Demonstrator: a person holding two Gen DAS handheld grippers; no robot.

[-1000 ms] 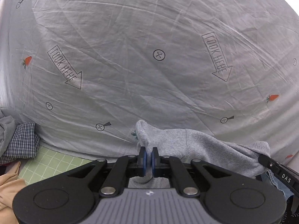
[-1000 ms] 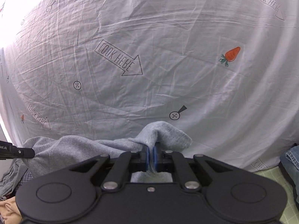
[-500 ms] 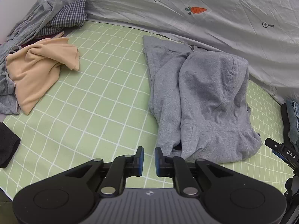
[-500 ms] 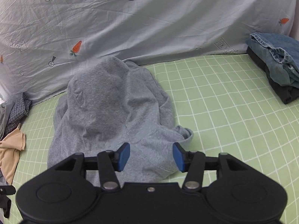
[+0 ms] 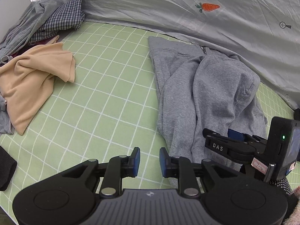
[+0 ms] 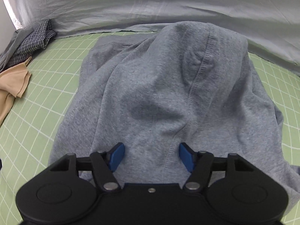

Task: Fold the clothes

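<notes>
A staged recording setup: a green grid mat point(image 5: 105, 93) lies below a printed grey backdrop sheet point(image 5: 234, 15), with loose clothes point(image 5: 33, 75) heaped at the mat's left edge.

The hoodie point(image 6: 168, 93) is soft, fuzzy grey fleece cloth; the hand-held gripper point(image 6: 150, 157) is matt black plastic with blue pads.
</notes>
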